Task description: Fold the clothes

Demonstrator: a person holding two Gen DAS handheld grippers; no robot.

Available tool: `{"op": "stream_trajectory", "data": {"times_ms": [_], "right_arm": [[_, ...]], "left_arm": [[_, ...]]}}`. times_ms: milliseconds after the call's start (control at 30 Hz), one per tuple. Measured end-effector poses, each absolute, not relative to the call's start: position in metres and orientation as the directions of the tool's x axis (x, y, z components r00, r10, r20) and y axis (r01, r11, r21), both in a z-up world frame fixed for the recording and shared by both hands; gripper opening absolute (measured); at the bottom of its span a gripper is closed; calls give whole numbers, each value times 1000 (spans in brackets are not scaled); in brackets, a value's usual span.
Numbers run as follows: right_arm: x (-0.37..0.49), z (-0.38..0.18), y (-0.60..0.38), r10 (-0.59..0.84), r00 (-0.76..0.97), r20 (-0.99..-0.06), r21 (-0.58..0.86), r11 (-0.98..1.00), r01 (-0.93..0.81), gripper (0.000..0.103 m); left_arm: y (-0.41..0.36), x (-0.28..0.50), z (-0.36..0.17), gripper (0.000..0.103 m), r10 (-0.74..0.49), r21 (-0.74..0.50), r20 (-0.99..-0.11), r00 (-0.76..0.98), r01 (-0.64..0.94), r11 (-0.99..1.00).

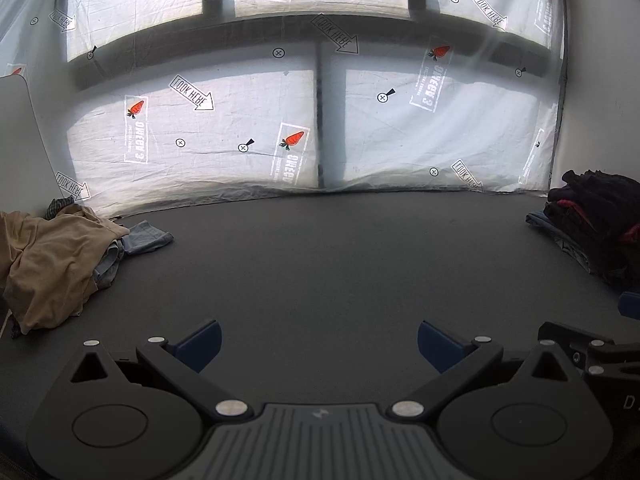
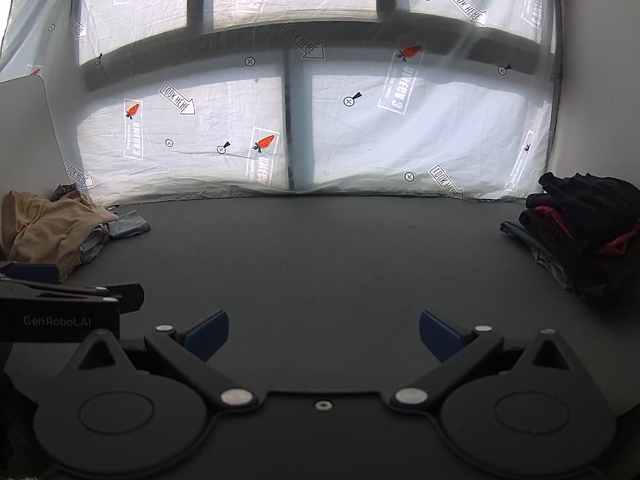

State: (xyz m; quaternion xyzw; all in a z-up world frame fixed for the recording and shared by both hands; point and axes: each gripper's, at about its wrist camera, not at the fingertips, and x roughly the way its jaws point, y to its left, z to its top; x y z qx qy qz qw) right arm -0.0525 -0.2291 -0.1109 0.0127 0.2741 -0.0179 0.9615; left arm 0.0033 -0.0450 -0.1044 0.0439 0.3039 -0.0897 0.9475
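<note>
A loose heap of clothes lies at the table's left: a tan garment (image 1: 52, 260) (image 2: 48, 228) over a pale blue one (image 1: 146, 236) (image 2: 128, 224). At the right edge sits a stack of dark clothes with red showing (image 1: 596, 216) (image 2: 584, 224), resting on a blue-grey piece. My left gripper (image 1: 319, 342) is open above bare table, nothing between its blue pads. My right gripper (image 2: 324, 334) is also open and holds nothing. Each gripper shows at the edge of the other's view: the right one (image 1: 588, 350) and the left one (image 2: 60, 304).
The dark grey table (image 1: 320, 264) (image 2: 320, 260) runs back to a white printed sheet (image 1: 240, 140) (image 2: 224, 136) hung over a window. A pale board (image 1: 16, 140) (image 2: 24, 132) leans at the far left.
</note>
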Motion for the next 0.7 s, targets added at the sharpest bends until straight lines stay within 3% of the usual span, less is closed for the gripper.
{"op": "stream_trajectory", "data": {"times_ms": [700], "right_arm": [[-66, -119, -213, -83, 837, -542, -12, 996, 91, 103]], "left_arm": [[-26, -13, -107, 103, -163, 25, -581, 797, 218, 976]]}}
